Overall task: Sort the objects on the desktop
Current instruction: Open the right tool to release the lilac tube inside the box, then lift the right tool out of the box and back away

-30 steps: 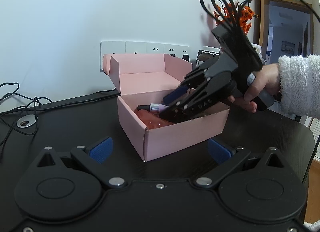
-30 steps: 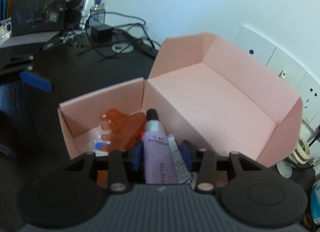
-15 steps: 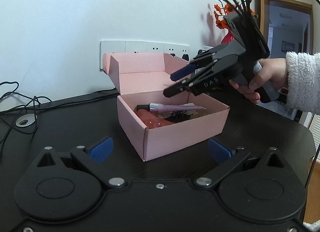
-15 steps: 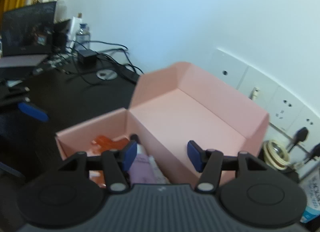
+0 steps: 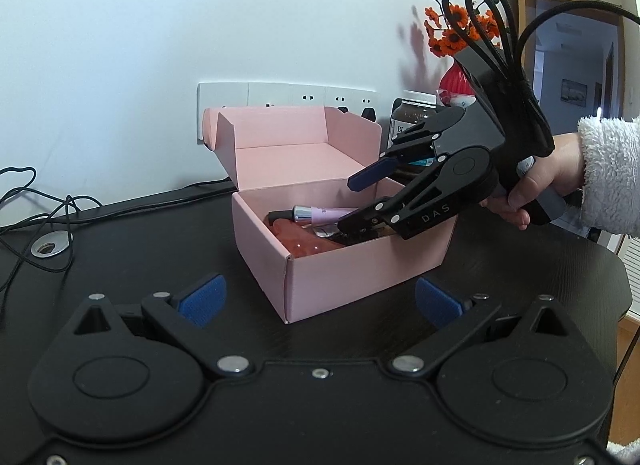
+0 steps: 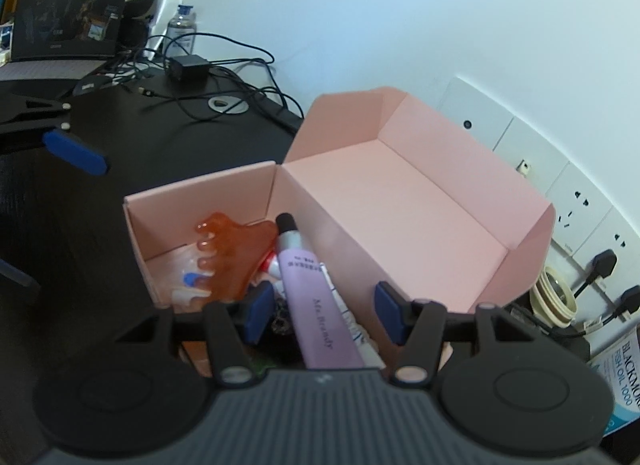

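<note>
A pink box (image 5: 360, 265) sits open on a black desk (image 5: 140, 233), its lid (image 5: 288, 153) tipped back toward the wall sockets (image 5: 288, 95). Inside lie a lilac tube (image 6: 316, 313), an orange comb (image 6: 236, 253) to its left, and some smaller bits under them that are too cluttered to name.

The right gripper (image 6: 324, 315) hangs over the near-right part of the box, tilted down, held by a hand (image 5: 536, 189) in a fluffy white sleeve (image 5: 608, 173). Its jaws stand partly apart with nothing clamped: in the right wrist view the tube lies below and between the blue pads (image 6: 260, 315), and neither pad touches it. In the left wrist view its lower finger dips just inside the box rim while the upper one sits above the rim.

The left gripper (image 5: 318, 299) rests low at the near side of the desk, pointing at the near corner of the box. Its jaws are wide apart and empty, the corner lying just beyond the pads.

Around the box: black cables (image 5: 36, 201) and a metal grommet (image 5: 50, 249) lie far left on the desk. To the right, behind the right gripper, stand a dark jar (image 5: 412, 117) and a red vase of orange flowers (image 5: 452, 41). In the right wrist view a laptop (image 6: 72, 21), a bottle (image 6: 182, 27) and a black adapter (image 6: 188, 67) crowd the far left, and a tape roll (image 6: 554, 297) and plugs (image 6: 600, 265) lie right of the lid.
</note>
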Tool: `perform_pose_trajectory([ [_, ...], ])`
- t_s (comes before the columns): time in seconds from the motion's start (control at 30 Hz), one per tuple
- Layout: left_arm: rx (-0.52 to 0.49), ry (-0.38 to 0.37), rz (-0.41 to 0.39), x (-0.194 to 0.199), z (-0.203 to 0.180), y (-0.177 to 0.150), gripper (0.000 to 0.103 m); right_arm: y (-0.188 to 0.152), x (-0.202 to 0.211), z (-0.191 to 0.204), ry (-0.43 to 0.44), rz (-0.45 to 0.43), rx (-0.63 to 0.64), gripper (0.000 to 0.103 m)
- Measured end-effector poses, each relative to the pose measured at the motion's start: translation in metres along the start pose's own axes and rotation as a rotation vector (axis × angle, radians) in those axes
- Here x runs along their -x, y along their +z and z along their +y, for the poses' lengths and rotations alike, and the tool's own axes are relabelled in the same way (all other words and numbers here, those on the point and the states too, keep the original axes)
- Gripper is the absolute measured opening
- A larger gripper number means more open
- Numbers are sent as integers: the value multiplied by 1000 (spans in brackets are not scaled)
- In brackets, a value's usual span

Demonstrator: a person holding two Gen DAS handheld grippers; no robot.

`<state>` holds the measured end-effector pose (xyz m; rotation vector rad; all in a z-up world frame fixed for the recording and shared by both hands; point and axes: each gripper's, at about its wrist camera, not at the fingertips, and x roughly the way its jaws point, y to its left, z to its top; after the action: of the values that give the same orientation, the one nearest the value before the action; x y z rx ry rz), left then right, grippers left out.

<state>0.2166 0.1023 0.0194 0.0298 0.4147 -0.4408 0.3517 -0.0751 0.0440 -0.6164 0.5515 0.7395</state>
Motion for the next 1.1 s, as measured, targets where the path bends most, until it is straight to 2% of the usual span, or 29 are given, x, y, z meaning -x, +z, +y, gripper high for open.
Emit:
perform_pose_trajectory([
  [0.3, 8, -2, -1, 0, 1, 0, 103, -4, 0, -3, 8, -6, -45, 57],
  [0.4, 4, -1, -1, 0, 1, 0, 103, -5, 0, -3, -2, -8, -55, 66],
  [0.57, 7, -2, 1, 0, 1, 0, 103, -5, 1, -4, -8, -5, -62, 69],
  [0.67, 9, -3, 2, 0, 2, 0, 103, -3, 5, -1, -16, -19, -53, 78],
  [0.8, 8, -4, 1, -1, 2, -1, 103, 3, 19, 0, -31, -87, -71, 95],
  [0.93, 11, -2, 1, -1, 2, -1, 103, 3, 30, 3, -33, -120, -107, 102],
  [1.1, 9, -2, 1, -1, 1, -1, 103, -2, 43, 11, -75, -171, -145, 102],
])
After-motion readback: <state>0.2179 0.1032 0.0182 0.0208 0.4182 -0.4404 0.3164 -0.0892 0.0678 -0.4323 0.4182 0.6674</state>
